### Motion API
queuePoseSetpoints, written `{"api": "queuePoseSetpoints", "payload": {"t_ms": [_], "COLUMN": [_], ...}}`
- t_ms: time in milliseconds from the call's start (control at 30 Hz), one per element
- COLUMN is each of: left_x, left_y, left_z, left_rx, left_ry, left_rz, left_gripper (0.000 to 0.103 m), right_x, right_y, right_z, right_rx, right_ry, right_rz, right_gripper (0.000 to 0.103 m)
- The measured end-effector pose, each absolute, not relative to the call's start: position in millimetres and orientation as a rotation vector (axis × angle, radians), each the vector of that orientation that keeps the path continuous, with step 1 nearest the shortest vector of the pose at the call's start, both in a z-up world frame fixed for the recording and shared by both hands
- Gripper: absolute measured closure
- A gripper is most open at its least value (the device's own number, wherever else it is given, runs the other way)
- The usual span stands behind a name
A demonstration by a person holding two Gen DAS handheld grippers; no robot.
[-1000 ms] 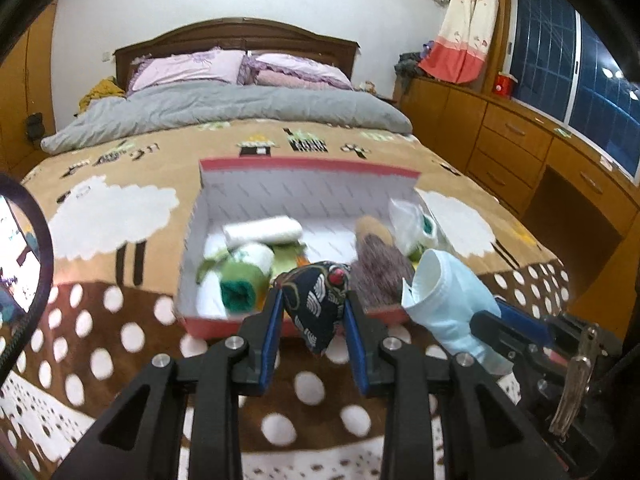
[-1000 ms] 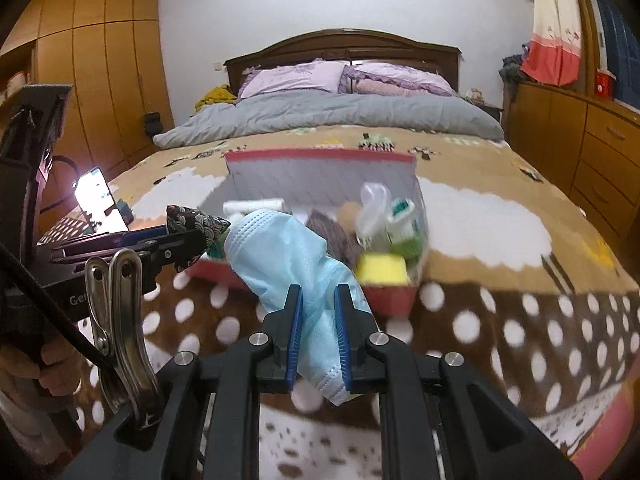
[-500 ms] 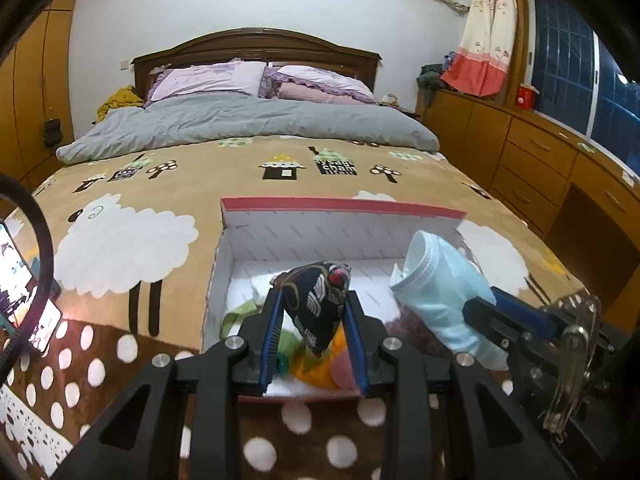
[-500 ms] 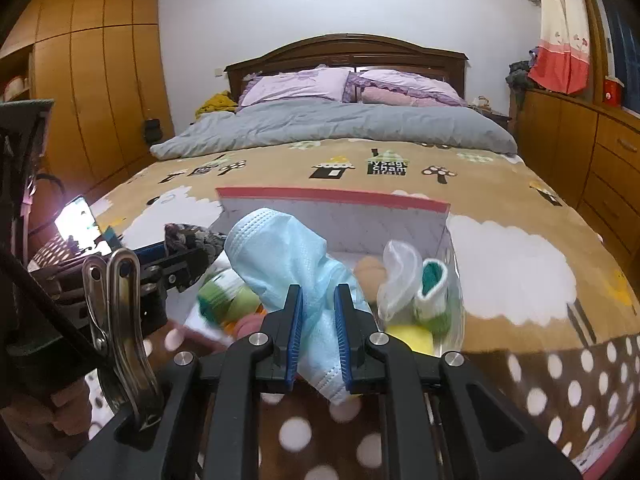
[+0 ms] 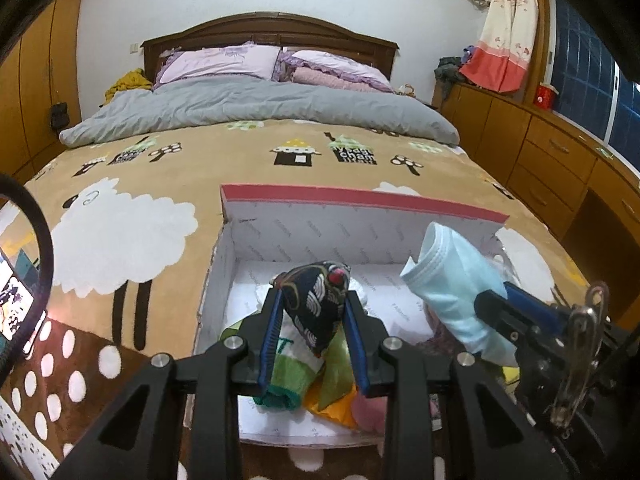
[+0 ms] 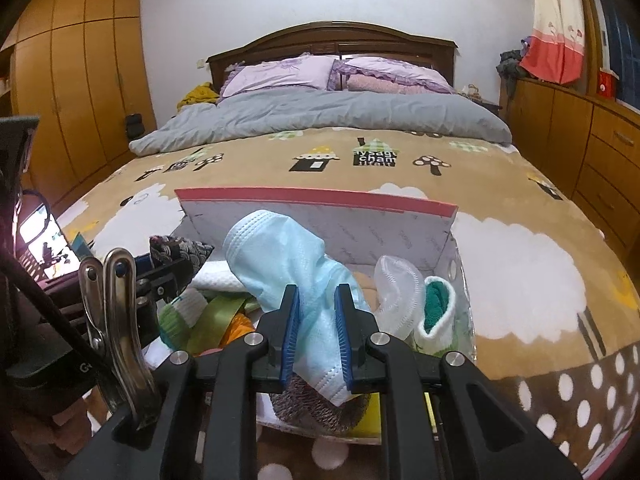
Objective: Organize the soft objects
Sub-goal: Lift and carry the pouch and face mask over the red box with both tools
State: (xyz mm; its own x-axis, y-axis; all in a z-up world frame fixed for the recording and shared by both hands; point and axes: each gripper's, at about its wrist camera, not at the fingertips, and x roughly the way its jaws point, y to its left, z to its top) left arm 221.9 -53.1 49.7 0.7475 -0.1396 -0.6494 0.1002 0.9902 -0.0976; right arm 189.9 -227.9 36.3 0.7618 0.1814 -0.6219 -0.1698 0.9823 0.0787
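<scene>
Both grippers have moved forward since a second ago, from short of the box (image 5: 360, 224) to above its inside. The left gripper (image 5: 314, 320) fingers stay clamped on the dark patterned pouch (image 5: 318, 300); the right gripper (image 6: 316, 326) fingers pinch the blue mask (image 6: 288, 256), over rolled cloths (image 5: 280, 364) on the bed (image 5: 160, 168).

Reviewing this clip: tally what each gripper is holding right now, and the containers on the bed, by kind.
Dark patterned pouch, in the left gripper: 1
Light blue face mask, in the right gripper: 1
Open cardboard box with a red rim: 1
Total: 3
</scene>
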Motion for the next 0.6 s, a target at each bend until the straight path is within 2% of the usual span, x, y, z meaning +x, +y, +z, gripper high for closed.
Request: {"api": "queuePoseSetpoints", "payload": {"t_ms": [100, 167, 267, 467, 600], "left_x": [222.8, 223.8, 223.5, 220.4, 216.0], "left_y": [-53.7, -53.6, -52.8, -49.4, -47.7], "left_z": [47.0, 46.4, 48.2, 53.0, 57.0], "left_rx": [-0.058, -0.057, -0.058, -0.064, -0.073], "left_ry": [0.721, 0.721, 0.713, 0.707, 0.705], "left_rz": [-0.135, -0.137, -0.14, -0.131, -0.127], "left_gripper": [0.07, 0.06, 0.05, 0.042, 0.04], "right_x": [192.9, 193.9, 192.9, 189.1, 185.5], "right_y": [-229.8, -230.1, -230.2, -231.1, -232.2], "right_z": [34.0, 33.9, 34.7, 39.1, 43.9], "right_rx": [0.035, 0.037, 0.043, 0.053, 0.055], "right_ry": [0.686, 0.68, 0.673, 0.649, 0.633], "right_rz": [0.198, 0.196, 0.199, 0.192, 0.187], "right_gripper": [0.077, 0.07, 0.062, 0.052, 0.046]}}
